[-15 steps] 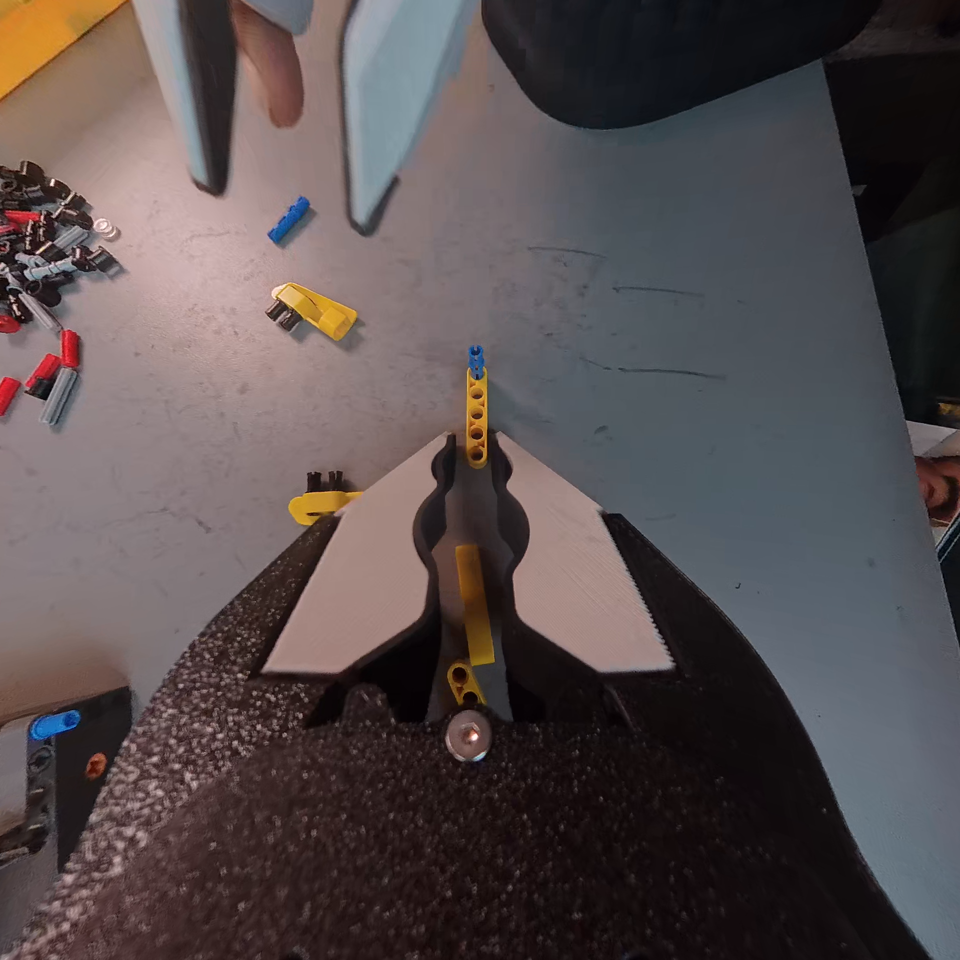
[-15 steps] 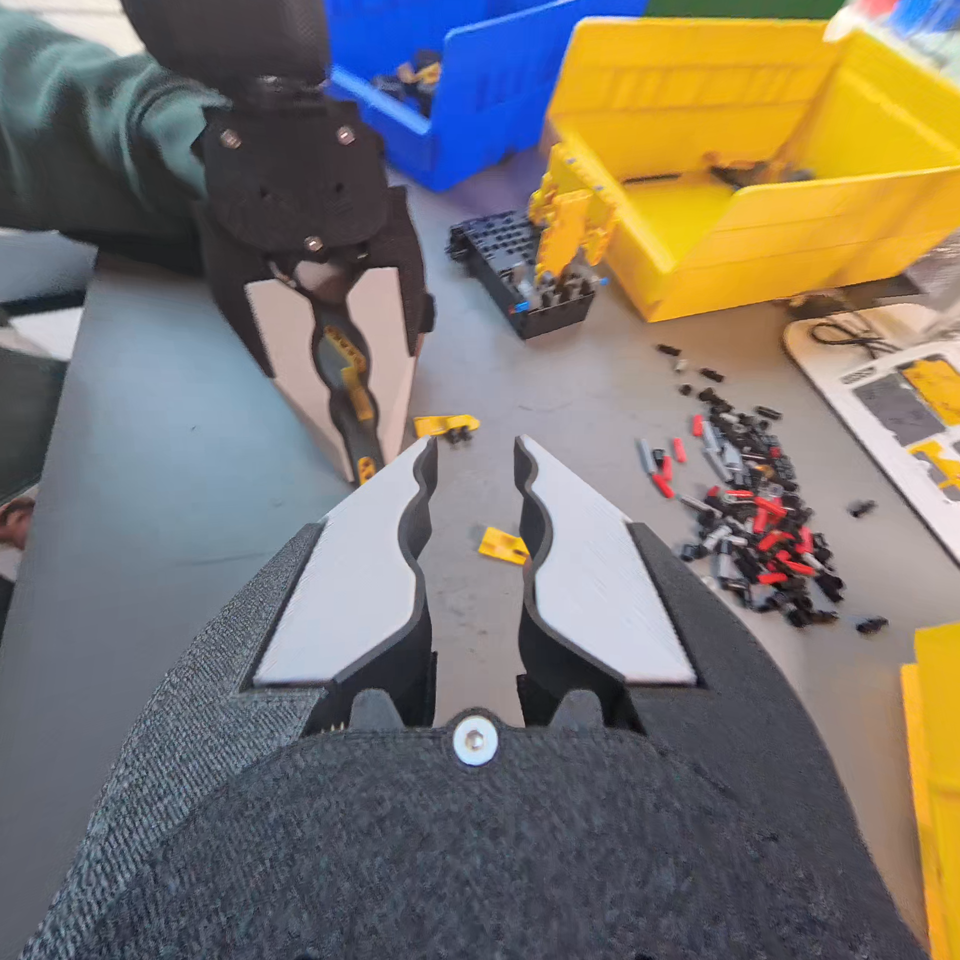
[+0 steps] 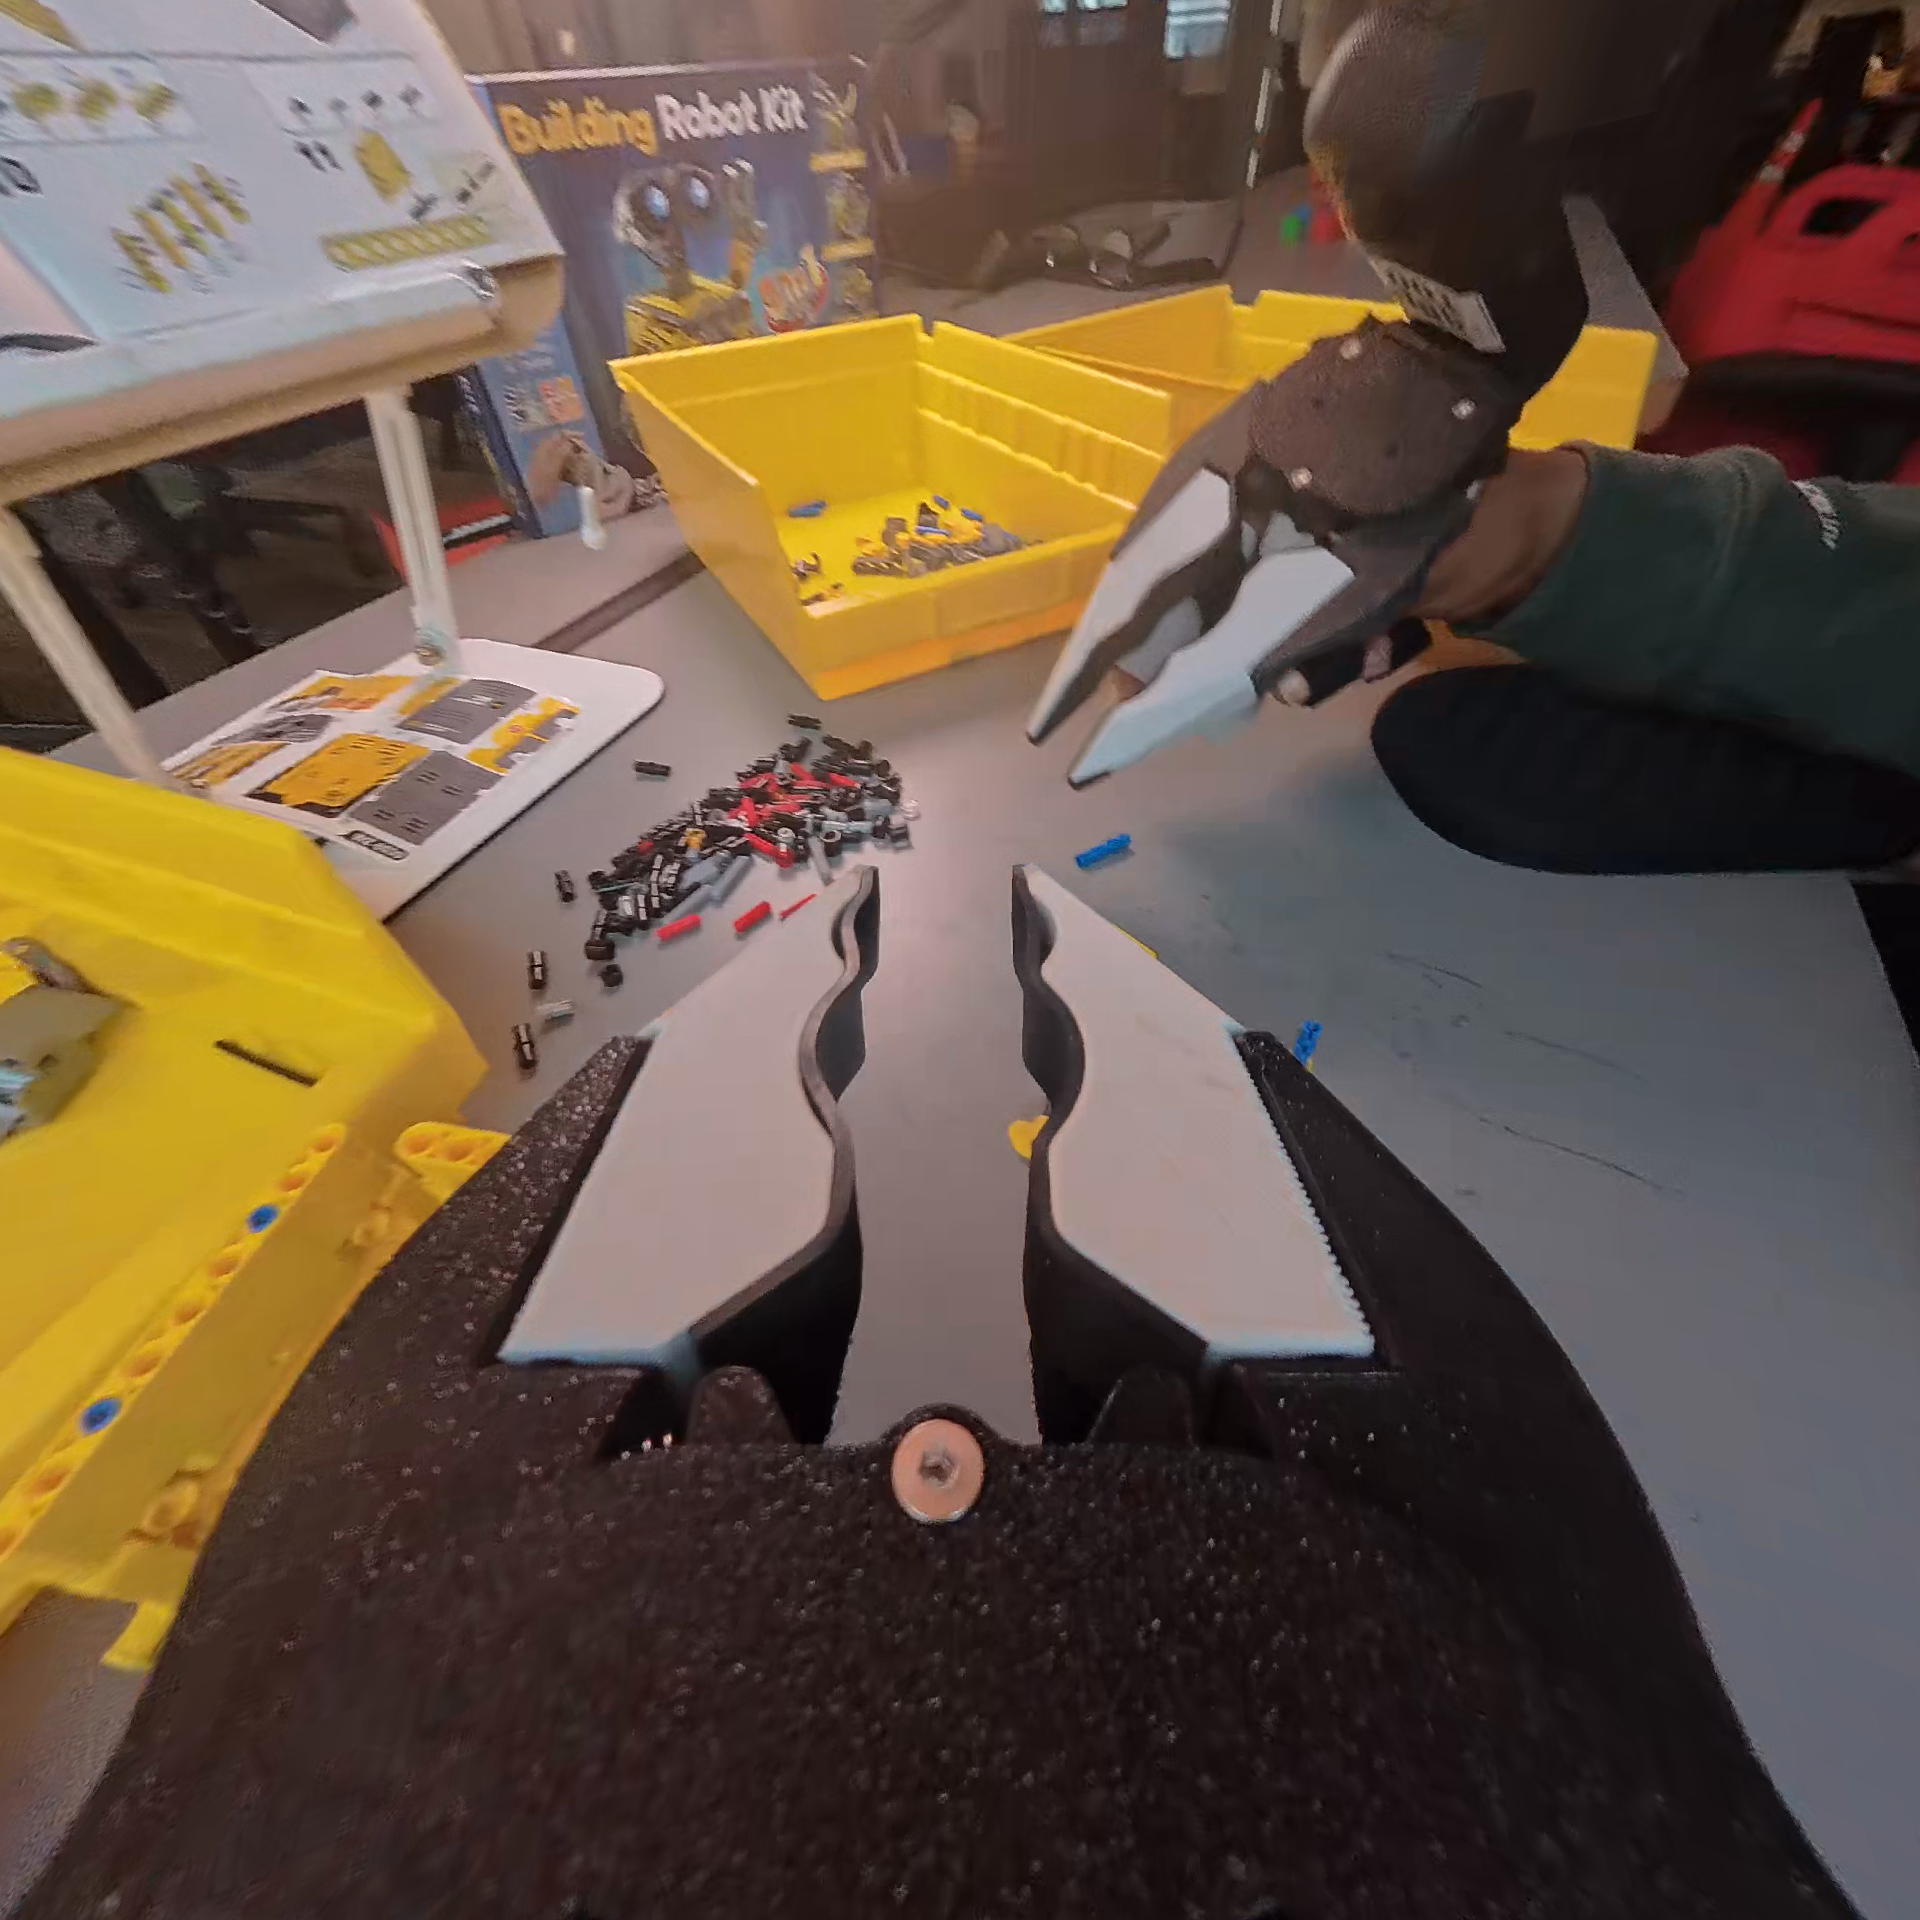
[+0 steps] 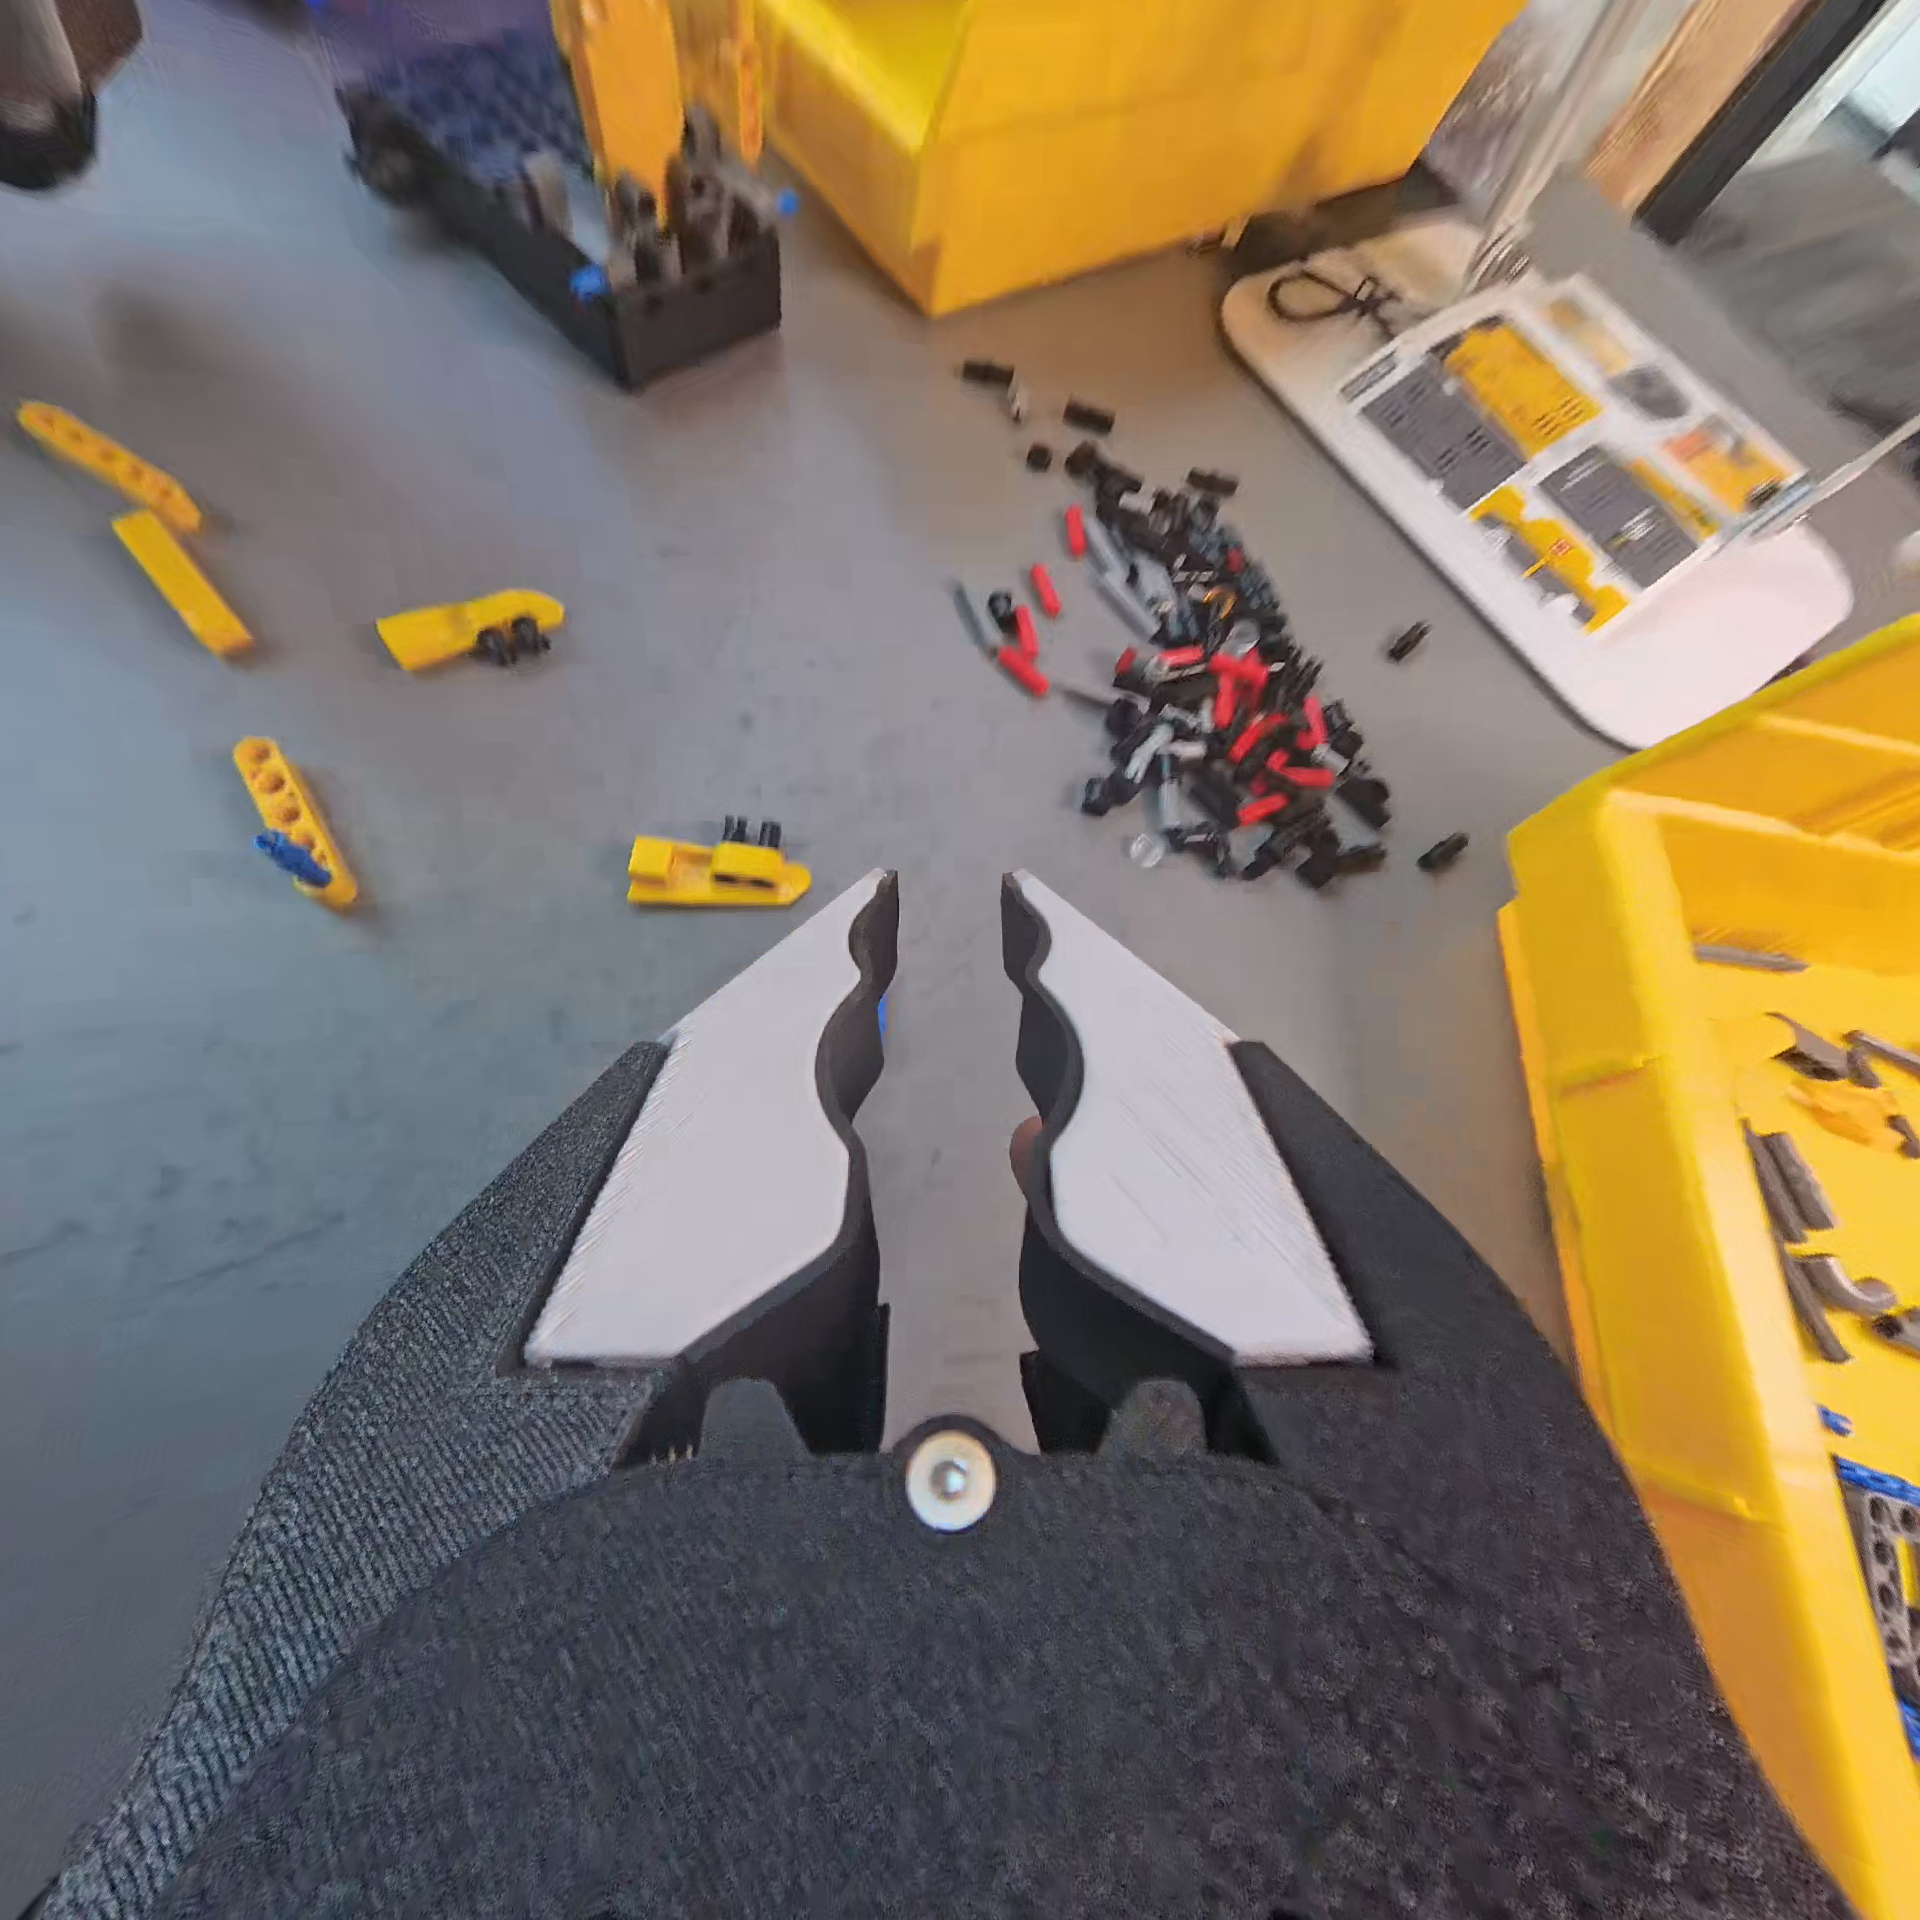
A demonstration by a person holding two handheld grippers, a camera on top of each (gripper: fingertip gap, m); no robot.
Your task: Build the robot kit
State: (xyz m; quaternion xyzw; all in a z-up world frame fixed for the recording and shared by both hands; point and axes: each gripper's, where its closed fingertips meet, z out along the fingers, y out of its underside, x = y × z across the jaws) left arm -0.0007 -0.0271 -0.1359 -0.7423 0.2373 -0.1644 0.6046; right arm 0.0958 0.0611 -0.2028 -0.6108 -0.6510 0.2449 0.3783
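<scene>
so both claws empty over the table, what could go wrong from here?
1. The right claw hangs open close beside the pile of small pegs; a sweep could scatter them.
2. The blue peg lies loose between both claws and could roll away.
3. Blur may spoil aim at the yellow piece.

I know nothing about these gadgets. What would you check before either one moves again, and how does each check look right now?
1. Left hand-held gripper open, nothing in it: ok.
2. Right hand-held gripper open, nothing in it: ok.
3. The two well apart: ok.
4. Yellow piece with black pegs lies just left of the right fingertips, not touched: ok.
5. Right wrist view sharp: not ok, blurred.
</scene>
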